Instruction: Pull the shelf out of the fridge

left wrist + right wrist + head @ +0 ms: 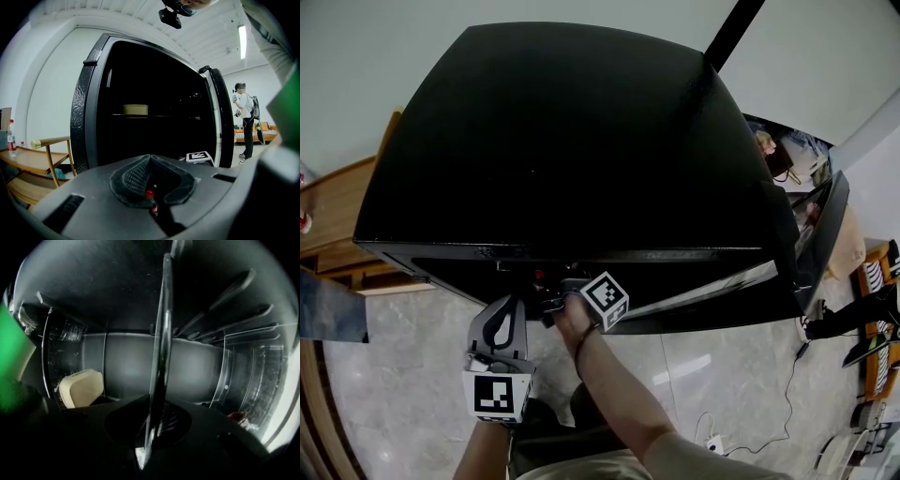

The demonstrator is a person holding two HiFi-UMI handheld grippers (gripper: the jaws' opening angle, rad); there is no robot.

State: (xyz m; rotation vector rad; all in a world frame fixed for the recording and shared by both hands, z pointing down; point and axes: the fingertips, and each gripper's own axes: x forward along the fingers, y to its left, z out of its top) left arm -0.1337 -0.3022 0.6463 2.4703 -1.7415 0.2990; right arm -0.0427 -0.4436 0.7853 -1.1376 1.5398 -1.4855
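Note:
The black fridge (562,141) stands open below me, its door (820,234) swung out to the right. My right gripper (564,289) reaches in under the fridge's top edge. In the right gripper view the glass shelf (161,333) runs edge-on through the right gripper (153,423), whose jaws are shut on its front edge. A cream container (82,387) sits on the shelf further in. My left gripper (501,317) hangs outside, in front of the fridge, shut and holding nothing. From the left gripper (150,161) I see the shelf (161,115) with the container (135,109).
Clear door bins (255,376) and drawer walls line the fridge's inside. A wooden chair (47,154) and a bench with a water bottle (11,138) stand left of the fridge. A person (244,117) stands in the room beyond the door. A cable (787,394) lies on the tiled floor.

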